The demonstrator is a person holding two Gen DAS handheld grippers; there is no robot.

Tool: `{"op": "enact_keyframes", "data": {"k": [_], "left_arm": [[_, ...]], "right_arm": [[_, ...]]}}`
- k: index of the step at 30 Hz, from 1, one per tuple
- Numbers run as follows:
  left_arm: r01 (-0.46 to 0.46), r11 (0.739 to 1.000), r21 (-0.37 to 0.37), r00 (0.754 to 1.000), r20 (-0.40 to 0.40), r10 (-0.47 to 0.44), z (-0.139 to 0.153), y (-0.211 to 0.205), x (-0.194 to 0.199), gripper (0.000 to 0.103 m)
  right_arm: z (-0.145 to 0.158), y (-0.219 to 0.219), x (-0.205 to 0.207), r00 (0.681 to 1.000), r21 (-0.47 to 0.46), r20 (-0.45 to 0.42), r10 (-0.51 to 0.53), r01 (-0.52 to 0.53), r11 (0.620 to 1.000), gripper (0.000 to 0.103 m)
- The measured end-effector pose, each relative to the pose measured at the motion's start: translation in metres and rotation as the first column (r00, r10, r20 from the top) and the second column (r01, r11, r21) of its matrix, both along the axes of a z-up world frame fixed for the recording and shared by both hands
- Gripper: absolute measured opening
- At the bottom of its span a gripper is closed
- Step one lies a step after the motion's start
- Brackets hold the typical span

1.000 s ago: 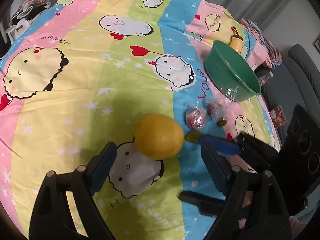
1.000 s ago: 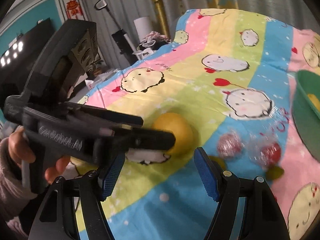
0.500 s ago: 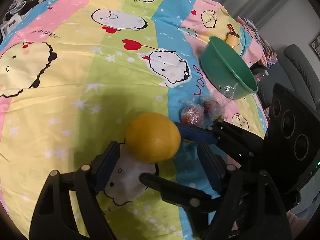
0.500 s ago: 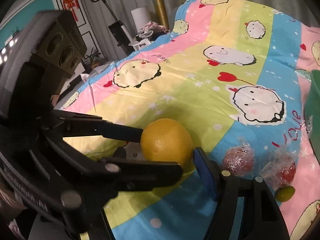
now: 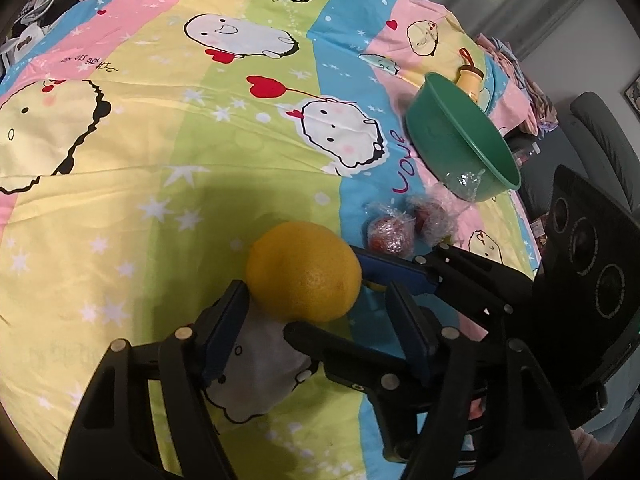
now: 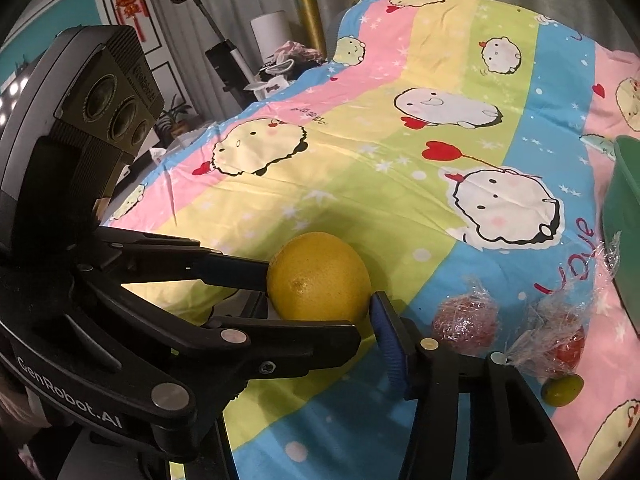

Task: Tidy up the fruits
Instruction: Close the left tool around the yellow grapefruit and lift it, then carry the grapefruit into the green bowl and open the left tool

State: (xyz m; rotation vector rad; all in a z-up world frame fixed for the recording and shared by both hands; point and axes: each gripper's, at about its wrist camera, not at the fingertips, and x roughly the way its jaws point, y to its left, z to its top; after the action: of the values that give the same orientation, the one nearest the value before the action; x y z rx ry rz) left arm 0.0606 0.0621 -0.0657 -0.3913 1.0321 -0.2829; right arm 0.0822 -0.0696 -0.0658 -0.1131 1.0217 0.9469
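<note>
1. Here, a large round yellow citrus fruit (image 5: 303,271) rests on a bedsheet striped in pink, yellow, green and blue with cartoon prints (image 5: 168,128), and both tools close in on it from different sides.
2. The left gripper (image 5: 316,312) has its fingers apart, the blue-padded left one (image 5: 224,332) touching or just beside the fruit's lower left; they straddle the fruit without clamping it.
3. The right gripper (image 5: 332,292) also has its fingers apart: in the left wrist view one blue pad (image 5: 394,272) sits against the fruit's right side while the other black finger passes under its near edge.
4. In the right wrist view the fruit (image 6: 319,277) lies between the left gripper's (image 6: 312,296) two black fingers, with the right gripper's blue pad (image 6: 390,344) just beside it; the right gripper's other finger is hidden behind the left tool.
5. Two small red fruits in crinkled clear wrap (image 5: 390,234) lie near the yellow fruit on the blue stripe, with a small green fruit (image 6: 562,390) just beside them.
6. A green plastic bowl (image 5: 464,148) stands beyond the wrapped fruits, clear wrap touching its near wall.
</note>
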Motion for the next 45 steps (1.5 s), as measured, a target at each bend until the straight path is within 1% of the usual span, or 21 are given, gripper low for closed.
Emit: {"op": "enact_keyframes", "data": {"k": [16, 23, 28, 31, 37, 41, 45], "left_arm": [[0.004, 1.000, 0.019, 1.000, 0.014, -0.004, 0.006, -0.004, -0.005, 0.071], [0.017, 0.999, 0.028, 0.996, 0.084, -0.019, 0.029, -0.016, -0.012, 0.071], [0.038, 0.999, 0.033, 0.988, 0.150, -0.043, 0.049, -0.031, -0.016, 0.072], [0.056, 0.998, 0.028, 0.983, 0.175, -0.061, 0.054, -0.042, -0.018, 0.073], [0.099, 0.995, 0.032, 0.977, 0.185, -0.103, 0.057, -0.064, -0.021, 0.073], [0.145, 0.988, 0.047, 0.972, 0.180, -0.152, 0.054, -0.082, -0.024, 0.074], [0.162, 0.985, 0.066, 0.969, 0.177, -0.172, 0.051, -0.092, -0.029, 0.074]], "right_arm": [[0.005, -0.006, -0.004, 1.000, 0.018, 0.013, -0.017, 0.017, 1.000, 0.053], [0.027, -0.017, -0.012, 0.995, 0.051, 0.081, -0.050, 0.046, 0.998, 0.052], [0.050, -0.032, -0.016, 0.987, 0.066, 0.139, -0.081, 0.072, 0.995, 0.052], [0.058, -0.043, -0.020, 0.982, 0.072, 0.160, -0.097, 0.086, 0.994, 0.052], [0.063, -0.063, -0.028, 0.973, 0.059, 0.199, -0.119, 0.109, 0.992, 0.052], [0.061, -0.083, -0.036, 0.967, 0.078, 0.208, -0.149, 0.135, 0.988, 0.052], [0.055, -0.093, -0.041, 0.965, 0.087, 0.200, -0.169, 0.155, 0.984, 0.052]]}}
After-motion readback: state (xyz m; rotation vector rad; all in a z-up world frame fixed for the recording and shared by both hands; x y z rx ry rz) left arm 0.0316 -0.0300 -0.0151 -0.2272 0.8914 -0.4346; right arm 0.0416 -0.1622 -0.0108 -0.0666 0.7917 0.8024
